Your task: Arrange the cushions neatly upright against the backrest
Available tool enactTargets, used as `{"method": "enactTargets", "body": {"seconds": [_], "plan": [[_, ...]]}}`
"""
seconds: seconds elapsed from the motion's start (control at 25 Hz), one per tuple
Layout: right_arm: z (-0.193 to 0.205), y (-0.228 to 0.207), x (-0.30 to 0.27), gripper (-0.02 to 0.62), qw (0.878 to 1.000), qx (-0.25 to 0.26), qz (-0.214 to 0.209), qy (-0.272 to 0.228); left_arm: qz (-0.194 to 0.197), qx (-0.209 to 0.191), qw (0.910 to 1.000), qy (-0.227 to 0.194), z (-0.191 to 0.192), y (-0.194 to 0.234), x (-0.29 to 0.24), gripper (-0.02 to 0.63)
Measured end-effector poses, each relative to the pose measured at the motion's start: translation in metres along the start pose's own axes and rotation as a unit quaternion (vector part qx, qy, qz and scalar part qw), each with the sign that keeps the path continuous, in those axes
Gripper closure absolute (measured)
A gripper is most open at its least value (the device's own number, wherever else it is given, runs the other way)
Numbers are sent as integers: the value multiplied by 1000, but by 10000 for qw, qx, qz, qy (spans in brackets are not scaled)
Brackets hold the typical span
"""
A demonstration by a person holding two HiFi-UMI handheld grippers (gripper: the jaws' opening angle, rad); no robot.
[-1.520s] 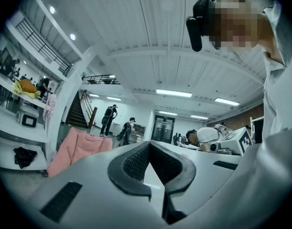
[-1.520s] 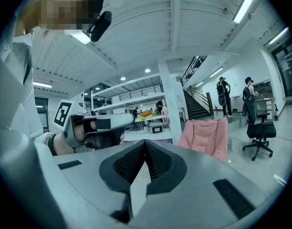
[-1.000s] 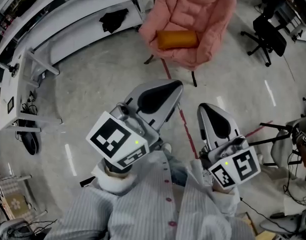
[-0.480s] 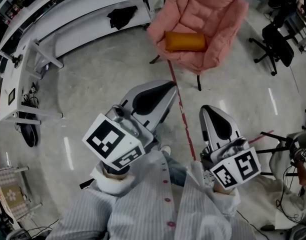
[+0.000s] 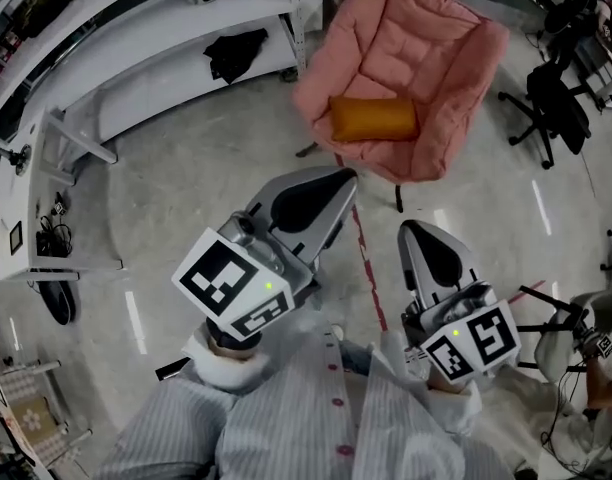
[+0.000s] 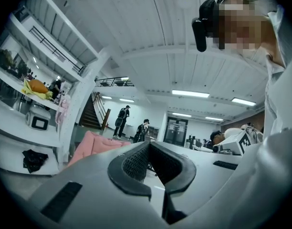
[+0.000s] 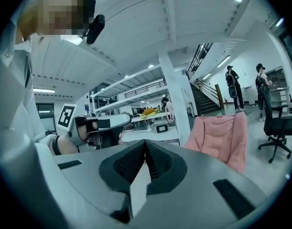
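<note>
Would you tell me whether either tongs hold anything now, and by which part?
Nothing is held: the left tongs and right tongs are both shut and empty.

the cushion point(image 5: 373, 118) lies flat across the seat of the armchair point(image 5: 416, 38), toward the seat's front edge. the shelving point(image 5: 136, 63) stands left of the armchair, the office chair point(image 5: 554, 103) right of it. before the armchair, well apart, hang the left gripper point(image 5: 341, 180) and right gripper point(image 5: 418, 232), side by side.
</note>
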State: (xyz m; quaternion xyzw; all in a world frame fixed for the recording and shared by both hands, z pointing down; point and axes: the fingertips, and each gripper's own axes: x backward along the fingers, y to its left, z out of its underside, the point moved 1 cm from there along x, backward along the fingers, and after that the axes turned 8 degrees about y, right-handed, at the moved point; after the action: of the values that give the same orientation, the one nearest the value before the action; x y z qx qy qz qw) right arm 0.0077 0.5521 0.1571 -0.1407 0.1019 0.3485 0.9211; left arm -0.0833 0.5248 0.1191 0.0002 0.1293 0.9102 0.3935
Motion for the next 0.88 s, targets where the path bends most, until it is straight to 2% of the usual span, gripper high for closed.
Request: {"method": "enactTargets", "body": {"seconds": [0.12,0.4,0.68,0.88], "plan": [[-12,-16,-41,583,9999,93,48,80,45,6,10000,64,-9,42,-17,595],[-23,-40,-105,583,9997,-75,203,73,64,-139,9998,93,-24,110,-33,595],[-30,-53,-136,583,9981,-222,571,109,194,-87,9996,162,-27,149,-33,595],[-28,-58,-146,583,9966,-239,715,327,215,-26,9995,233,-23,163,-38,595]]}}
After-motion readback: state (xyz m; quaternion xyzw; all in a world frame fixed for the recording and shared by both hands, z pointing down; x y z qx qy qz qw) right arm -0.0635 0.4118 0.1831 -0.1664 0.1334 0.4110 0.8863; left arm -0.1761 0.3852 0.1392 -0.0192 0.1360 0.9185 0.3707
